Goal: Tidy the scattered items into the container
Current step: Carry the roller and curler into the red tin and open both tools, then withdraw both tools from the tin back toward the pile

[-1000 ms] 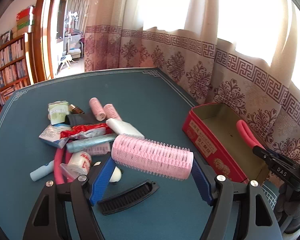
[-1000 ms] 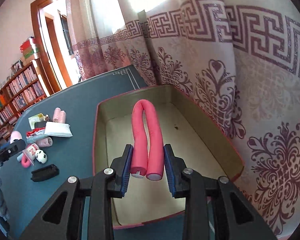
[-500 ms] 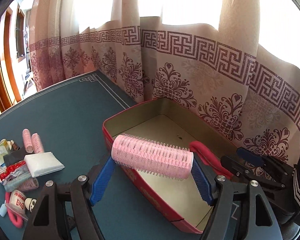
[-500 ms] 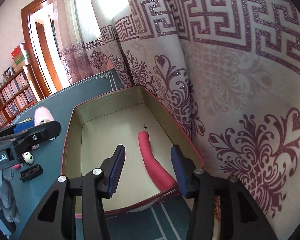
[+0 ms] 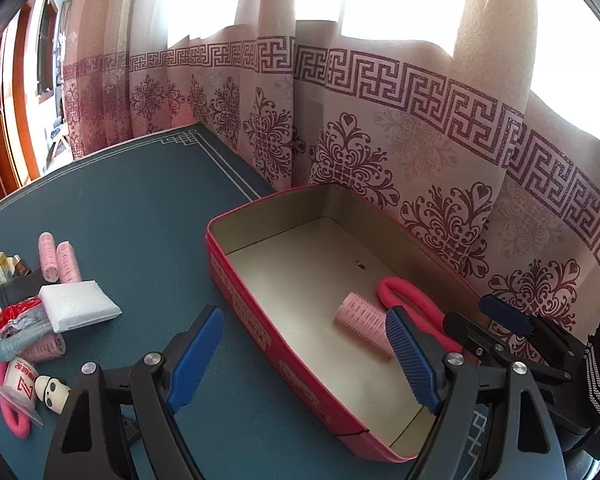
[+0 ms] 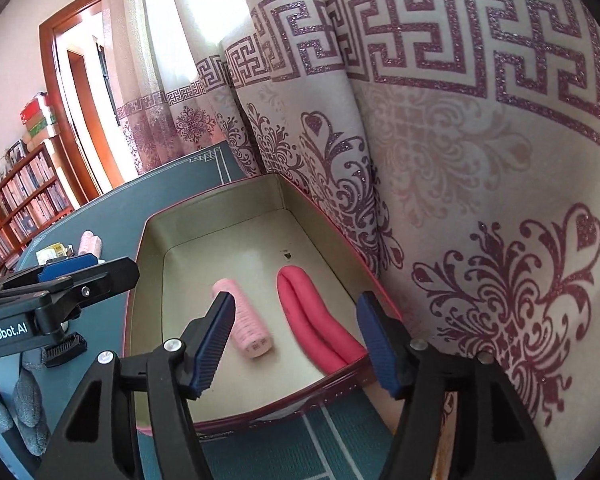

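Note:
A red tin box [image 5: 260, 332] stands open on the blue table by the curtain; it also shows in the right wrist view [image 6: 148, 240]. Inside lie a pink hair roller [image 5: 360, 318] [image 6: 246, 322] and a folded red foam curler [image 5: 410, 300] [image 6: 316, 320]. My left gripper [image 5: 302, 356] is open and empty above the box's near wall. My right gripper [image 6: 296, 344] is open and empty over the box's near end. Scattered items lie on the table at the left: two pink rollers [image 5: 56, 256], a white packet [image 5: 78, 306], a small skull figure [image 5: 54, 392].
A patterned curtain [image 5: 380, 152] hangs right behind the box. A black comb [image 6: 64, 348] lies on the table beside the box. The left gripper's body [image 6: 40, 300] sits left of the box in the right wrist view. A bookshelf [image 6: 20, 196] and doorway stand beyond the table.
My left gripper opened and dropped the pink roller into the box beside the red curler. My right gripper, which released the curler earlier, has stayed open and drawn back a little.

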`<state>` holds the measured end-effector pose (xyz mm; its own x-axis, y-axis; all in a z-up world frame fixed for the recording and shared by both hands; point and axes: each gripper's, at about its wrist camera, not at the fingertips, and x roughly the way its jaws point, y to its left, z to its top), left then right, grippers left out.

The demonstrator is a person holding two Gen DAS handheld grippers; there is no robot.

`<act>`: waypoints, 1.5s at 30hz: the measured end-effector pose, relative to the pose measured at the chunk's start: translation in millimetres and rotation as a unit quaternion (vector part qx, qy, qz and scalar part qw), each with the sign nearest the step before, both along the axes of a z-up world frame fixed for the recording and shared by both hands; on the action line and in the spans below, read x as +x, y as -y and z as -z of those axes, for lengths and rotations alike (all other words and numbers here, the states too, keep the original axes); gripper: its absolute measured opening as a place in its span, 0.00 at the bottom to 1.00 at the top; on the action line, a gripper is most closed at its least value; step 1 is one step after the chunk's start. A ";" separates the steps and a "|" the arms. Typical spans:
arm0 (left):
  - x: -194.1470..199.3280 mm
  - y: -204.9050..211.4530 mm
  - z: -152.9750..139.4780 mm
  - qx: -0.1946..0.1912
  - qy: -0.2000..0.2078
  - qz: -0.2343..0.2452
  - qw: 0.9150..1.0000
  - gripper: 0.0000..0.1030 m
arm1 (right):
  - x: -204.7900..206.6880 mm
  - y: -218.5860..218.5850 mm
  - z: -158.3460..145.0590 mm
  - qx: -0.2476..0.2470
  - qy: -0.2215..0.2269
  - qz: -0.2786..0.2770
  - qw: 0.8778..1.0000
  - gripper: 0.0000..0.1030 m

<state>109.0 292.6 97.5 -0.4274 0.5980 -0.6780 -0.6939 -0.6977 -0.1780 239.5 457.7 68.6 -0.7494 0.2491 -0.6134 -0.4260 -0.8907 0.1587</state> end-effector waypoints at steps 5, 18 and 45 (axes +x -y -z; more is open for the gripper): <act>-4.7 27.2 3.1 0.007 0.004 -0.029 1.000 0.83 | 1.6 11.5 -5.5 0.001 -0.014 -0.009 1.000 0.68; -17.0 148.6 13.2 0.012 -0.001 -0.168 0.986 0.83 | -3.5 96.3 -35.4 -0.001 -0.088 -0.126 0.988 0.79; -51.3 268.3 64.4 0.007 0.046 -0.266 0.963 0.83 | -71.9 215.4 41.8 -0.078 0.071 -0.259 0.960 0.79</act>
